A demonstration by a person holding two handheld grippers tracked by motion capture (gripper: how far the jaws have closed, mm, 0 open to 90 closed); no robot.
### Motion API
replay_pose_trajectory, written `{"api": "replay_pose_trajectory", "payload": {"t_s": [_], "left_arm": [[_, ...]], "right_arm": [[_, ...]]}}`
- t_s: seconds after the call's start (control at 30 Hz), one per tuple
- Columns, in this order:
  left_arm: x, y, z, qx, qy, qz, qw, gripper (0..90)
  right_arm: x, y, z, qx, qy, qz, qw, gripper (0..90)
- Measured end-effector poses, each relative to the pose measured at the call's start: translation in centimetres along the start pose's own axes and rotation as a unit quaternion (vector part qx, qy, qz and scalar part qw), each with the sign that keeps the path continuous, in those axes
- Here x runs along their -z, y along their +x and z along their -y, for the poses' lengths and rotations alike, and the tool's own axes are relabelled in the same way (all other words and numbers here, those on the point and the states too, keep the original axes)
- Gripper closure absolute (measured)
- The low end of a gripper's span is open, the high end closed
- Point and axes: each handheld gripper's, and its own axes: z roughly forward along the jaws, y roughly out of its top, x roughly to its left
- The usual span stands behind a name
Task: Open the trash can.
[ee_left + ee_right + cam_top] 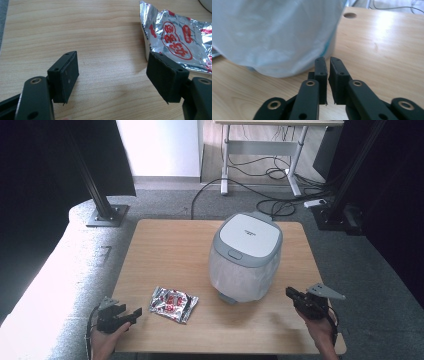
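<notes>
A white-and-grey lidded bin point(245, 255) with a pale liner bag around it stands right of centre on the wooden table point(170, 245). A crinkled silver snack packet point(173, 304) with red print lies at the front left. My left gripper point(127, 312) rests low at the table's front left corner, open, nothing between its jaws. In the left gripper view the packet point(175, 42) lies just beyond the right jaw of the left gripper point(112, 75). My right gripper point(290, 293) hovers at the front right, pointing at the bin's base. In the right gripper view the right gripper point(329, 62) is shut on nothing, a hair's gap showing, with the bagged bin point(274, 37) close ahead.
Beyond the table, on grey carpet, a black stand base point(107, 215) sits at the left and another point(340, 217) at the right. Cables point(270, 205) trail under a white desk frame point(260, 147). A round hole point(350, 15) marks the tabletop's far side.
</notes>
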Motion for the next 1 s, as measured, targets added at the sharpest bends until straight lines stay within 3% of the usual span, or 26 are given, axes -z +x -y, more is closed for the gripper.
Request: {"api": "replay_pose_trajectory", "payload": {"t_s": [0.07,0.3,0.33,0.43,1.0], "left_arm": [[0.0,0.0,0.0,0.001,0.0,0.0,1.0,26.1],[0.0,-0.2,0.0,0.001,0.0,-0.001,1.0,26.2],[0.0,-0.2,0.0,0.001,0.0,-0.002,1.0,26.2],[0.0,-0.2,0.0,0.001,0.0,-0.002,1.0,26.1],[0.1,0.0,0.0,0.005,0.002,-0.003,1.0,26.2]], "right_arm": [[0.5,0.2,-0.8,0.002,-0.008,-0.016,0.9998,89.1],[1.4,0.6,-2.4,0.007,-0.023,-0.049,0.9985,89.5],[1.7,0.7,-3.0,0.008,-0.026,-0.068,0.9973,89.5],[2.1,1.0,-4.0,0.011,-0.033,-0.085,0.9958,89.5],[2.9,3.4,-9.0,0.039,-0.061,-0.123,0.9897,89.6]]}}
